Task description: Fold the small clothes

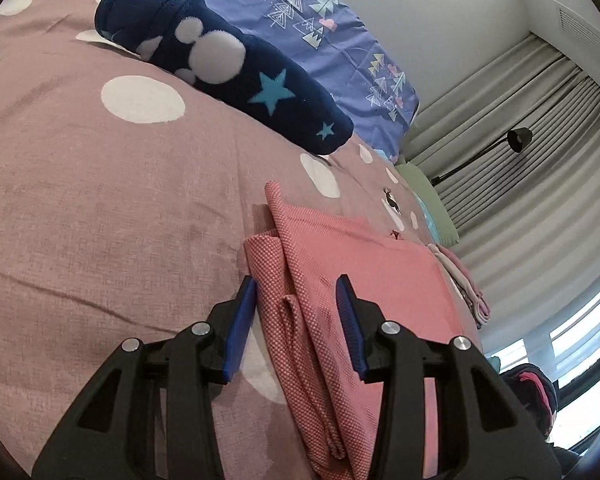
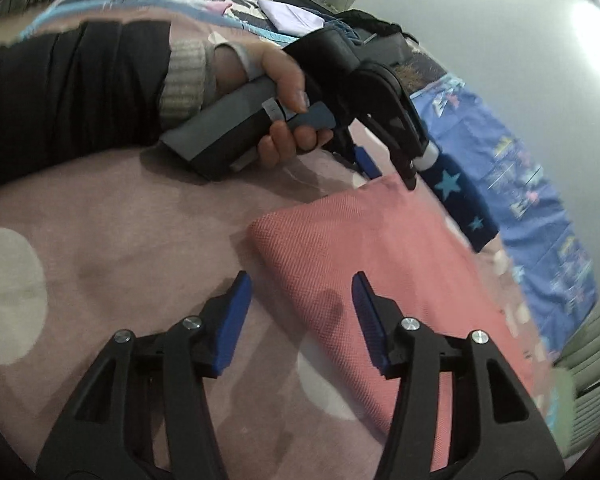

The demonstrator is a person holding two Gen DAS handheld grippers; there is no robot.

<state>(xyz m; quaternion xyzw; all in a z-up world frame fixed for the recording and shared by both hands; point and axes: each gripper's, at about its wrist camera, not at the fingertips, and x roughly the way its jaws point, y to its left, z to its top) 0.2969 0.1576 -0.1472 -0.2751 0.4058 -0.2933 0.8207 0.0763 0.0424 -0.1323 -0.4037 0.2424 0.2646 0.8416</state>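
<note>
Both the left gripper (image 1: 296, 296) and right gripper (image 2: 300, 294) hover wide open and empty over the soft, limp, folded pink garment (image 1: 340, 280), best pinched at its layered edge.

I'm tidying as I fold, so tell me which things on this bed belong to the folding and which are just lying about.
Folding:
pink cloth, folded
left gripper, open
right gripper, open

Lying about:
navy star sock
blue patterned sheet
green pillow
lamp
</note>
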